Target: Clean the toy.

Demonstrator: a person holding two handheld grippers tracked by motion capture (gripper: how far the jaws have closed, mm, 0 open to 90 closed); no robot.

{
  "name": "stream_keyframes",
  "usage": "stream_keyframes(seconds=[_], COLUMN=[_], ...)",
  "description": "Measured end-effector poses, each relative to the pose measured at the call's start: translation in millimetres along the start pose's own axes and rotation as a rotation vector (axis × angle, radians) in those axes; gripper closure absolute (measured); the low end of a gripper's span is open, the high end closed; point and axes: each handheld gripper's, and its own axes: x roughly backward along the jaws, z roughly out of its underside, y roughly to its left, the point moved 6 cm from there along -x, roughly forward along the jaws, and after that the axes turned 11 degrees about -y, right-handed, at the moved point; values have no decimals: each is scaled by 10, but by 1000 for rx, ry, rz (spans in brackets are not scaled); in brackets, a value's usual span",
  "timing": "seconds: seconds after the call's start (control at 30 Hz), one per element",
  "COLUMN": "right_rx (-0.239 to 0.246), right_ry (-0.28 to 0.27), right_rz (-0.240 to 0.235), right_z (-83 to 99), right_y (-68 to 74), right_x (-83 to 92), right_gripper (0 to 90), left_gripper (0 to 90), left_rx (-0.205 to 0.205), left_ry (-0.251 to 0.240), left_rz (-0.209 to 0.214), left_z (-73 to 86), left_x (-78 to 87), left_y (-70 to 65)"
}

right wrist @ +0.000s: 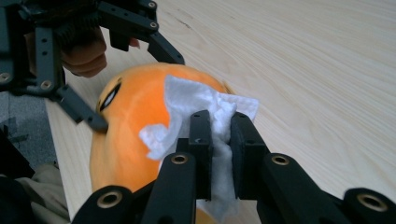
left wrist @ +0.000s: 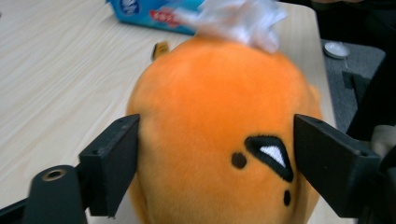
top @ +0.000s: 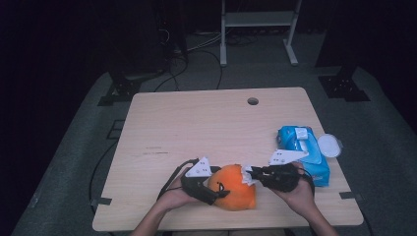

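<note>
A round orange plush toy (top: 232,191) with a stitched eye lies near the front edge of the wooden table (top: 196,128). My left gripper (top: 216,191) has its two black jaws against the toy's sides (left wrist: 219,121) and holds it. My right gripper (right wrist: 219,126) is shut on a crumpled white wipe (right wrist: 187,100), which rests against the top of the toy (right wrist: 130,121). In the high view the right gripper (top: 252,173) comes in from the right, with the wipe (top: 246,174) touching the toy. The wipe (left wrist: 238,18) also shows beyond the toy in the left gripper view.
A blue pack of wipes (top: 305,152) lies on the table just right of my right hand, with a white round lid (top: 328,145) beside it at the table's edge. A cable hole (top: 253,101) is at the far side. Bare wood spreads left and behind.
</note>
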Motion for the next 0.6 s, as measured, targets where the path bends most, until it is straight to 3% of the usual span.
stream_keyframes(seconds=[0.07,0.13,0.17,0.2,0.27,0.4,0.47,0.53,0.6], right_rx=[5,13,0,-5,-20,-21,-20,6,56], right_ry=[2,4,2,-1,1,10,6,8,28], right_rz=[-12,-10,-13,-14,-13,-15,-49,-91,-71], right_z=[-8,-8,-5,-1,27,51,19,-1,3], right_y=[43,39,18,1,-34,-26,64,187,237], right_x=[-27,-29,-19,-12,5,34,33,-5,-49], right_gripper=[797,796,796,796,796,796,797,796,796], left_gripper=[187,230,238,241,243,244,246,245,241], left_rx=[-11,11,56,56,116,139,177,194,189], left_ry=[11,13,7,7,-2,-5,-7,-12,-12], left_rz=[-2,-9,-13,-13,-19,-20,-42,-45,-43], left_z=[7,29,64,64,105,130,155,159,165], left_x=[-6,10,36,36,67,82,91,91,97], left_y=[-3,37,97,97,170,203,259,270,278])
